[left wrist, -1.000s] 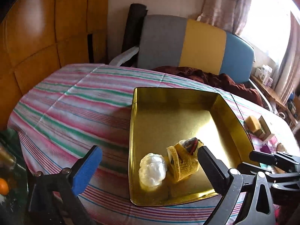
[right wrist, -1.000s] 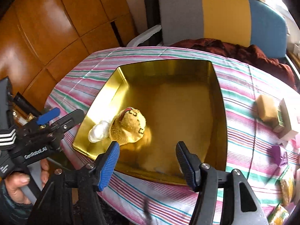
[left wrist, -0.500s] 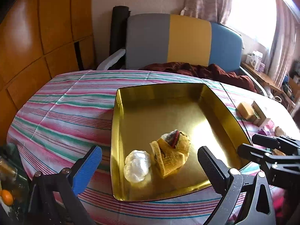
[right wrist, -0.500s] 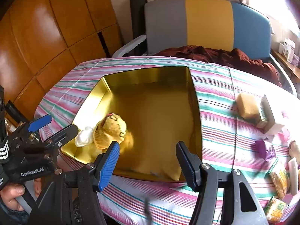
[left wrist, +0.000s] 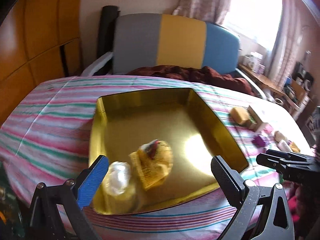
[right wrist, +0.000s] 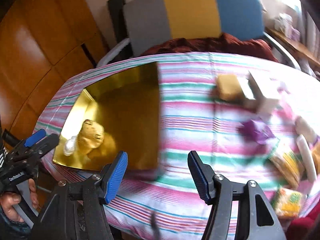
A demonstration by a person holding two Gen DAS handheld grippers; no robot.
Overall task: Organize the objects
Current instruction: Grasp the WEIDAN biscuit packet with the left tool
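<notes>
A gold tray lies on the striped tablecloth. It holds a yellow knitted toy and a white wad near its front left corner. My left gripper hovers open over the tray's front edge, nothing between its fingers. My right gripper is open and empty above the cloth, just right of the tray. To its right lie loose items: a yellow sponge, a white box, a purple piece, a white tube and a snack packet.
A grey, yellow and blue chair back with a dark red cloth stands behind the table. Wooden panels line the left wall. A hand holds the left gripper at the table's left front edge.
The right gripper has swung right, off the tray and toward the loose items. The left gripper has shifted a little, so the tray sits further right in its view. Both stay open.
</notes>
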